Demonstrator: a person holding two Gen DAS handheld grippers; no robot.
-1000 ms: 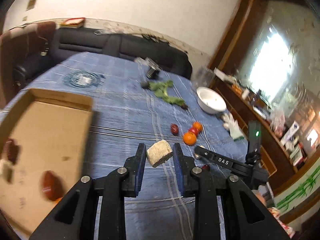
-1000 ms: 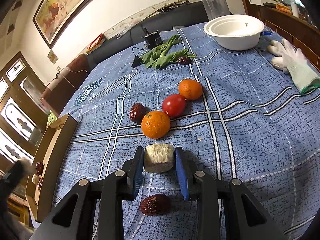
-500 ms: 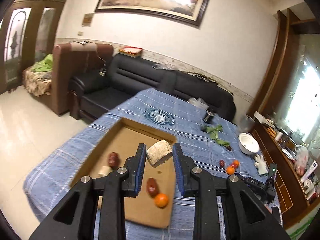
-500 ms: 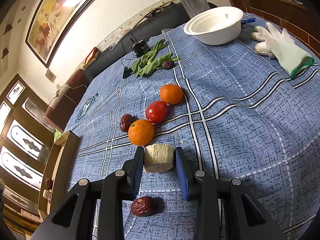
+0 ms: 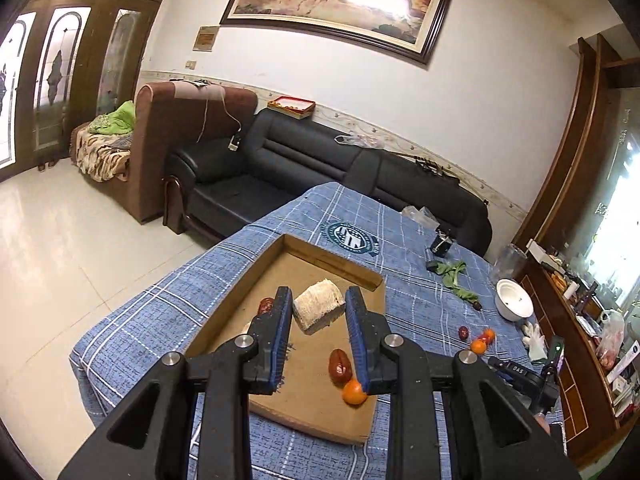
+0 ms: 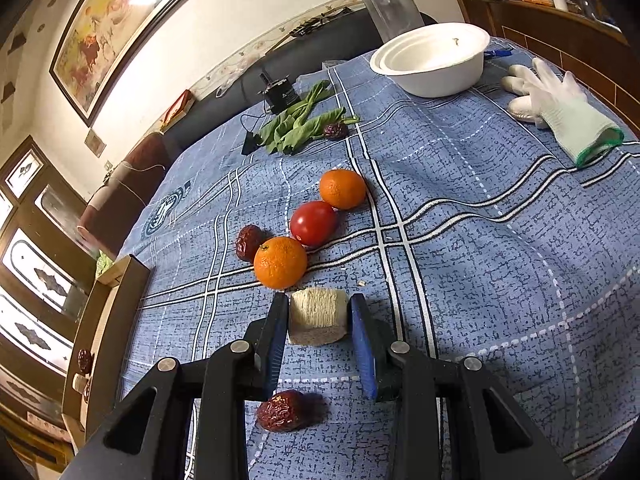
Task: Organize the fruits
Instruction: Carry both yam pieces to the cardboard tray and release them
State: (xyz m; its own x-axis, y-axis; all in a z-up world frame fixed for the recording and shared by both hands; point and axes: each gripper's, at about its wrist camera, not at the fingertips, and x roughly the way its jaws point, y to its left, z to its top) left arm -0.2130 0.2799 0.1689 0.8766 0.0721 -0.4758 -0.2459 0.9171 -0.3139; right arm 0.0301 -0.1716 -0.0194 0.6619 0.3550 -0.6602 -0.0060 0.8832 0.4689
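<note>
A pale block (image 5: 319, 309) is clamped in the left gripper (image 5: 319, 334) above the cardboard tray (image 5: 316, 408); a date (image 5: 265, 305) and a pale piece behind its left finger are partly hidden. A second date (image 5: 339, 365) and an orange (image 5: 354, 392) are seen in the tray. Another block (image 6: 317, 315) is clamped in the right gripper (image 6: 319, 344) over the blue cloth (image 6: 500, 280), just beside an orange (image 6: 280, 262), a tomato (image 6: 313, 223) and dates (image 6: 247, 242). The white bowl (image 6: 434, 60) is seen beyond; its contents cannot be made out.

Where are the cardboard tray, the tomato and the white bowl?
cardboard tray (image 5: 316, 396): left wrist view, bare floor near its front edge.
tomato (image 6: 313, 223): right wrist view, middle of its skin.
white bowl (image 6: 440, 74): right wrist view, outer wall.
</note>
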